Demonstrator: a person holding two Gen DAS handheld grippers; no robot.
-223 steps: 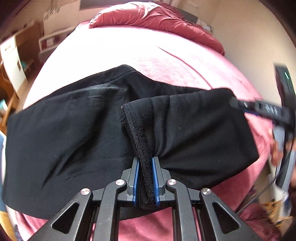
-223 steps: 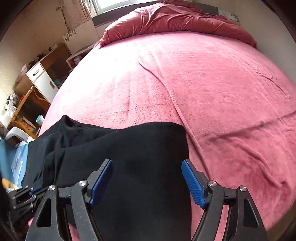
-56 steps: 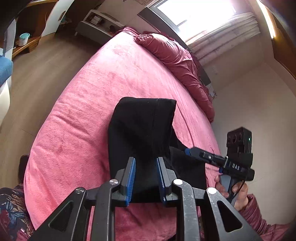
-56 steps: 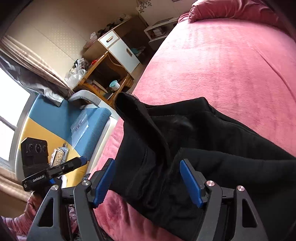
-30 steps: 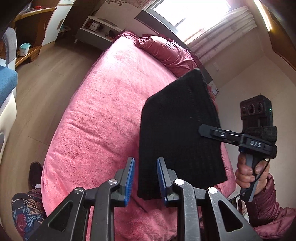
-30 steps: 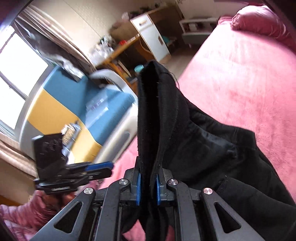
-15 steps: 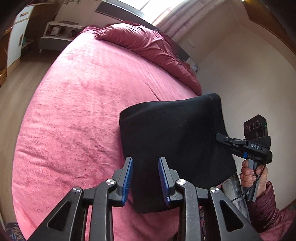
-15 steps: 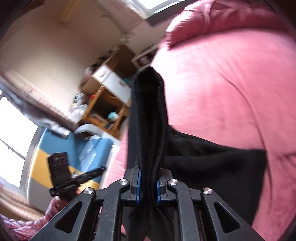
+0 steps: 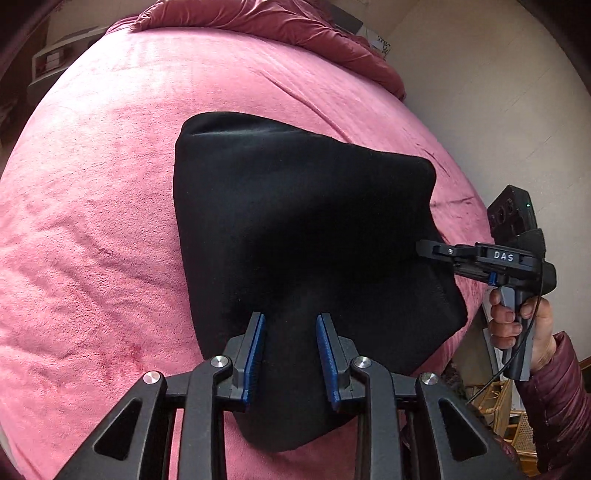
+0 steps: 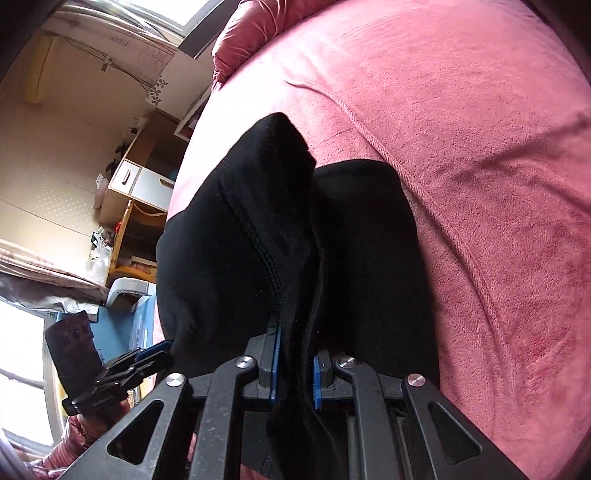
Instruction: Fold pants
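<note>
The black pants [image 9: 295, 221] are a folded bundle, held up between both grippers over the near edge of the pink bed [image 9: 92, 221]. My left gripper [image 9: 290, 354] grips a thick bunch of the fabric between its blue pads. My right gripper [image 10: 294, 356] is shut on the other folded edge of the pants [image 10: 258, 229]. In the left wrist view the right gripper [image 9: 421, 248] bites the bundle's right side. In the right wrist view the left gripper [image 10: 162, 350] shows at the lower left, at the pants' edge.
A crumpled pink duvet [image 9: 266, 18] lies at the head of the bed. A wooden desk with white drawers [image 10: 133, 184] and a blue and yellow chair [image 10: 136, 325] stand beside the bed. A beige wall [image 9: 498, 92] is to the right.
Both grippers have swung the held pants round over the bed and lower, towards the bed's near edge. The bundle now hangs wider between them.
</note>
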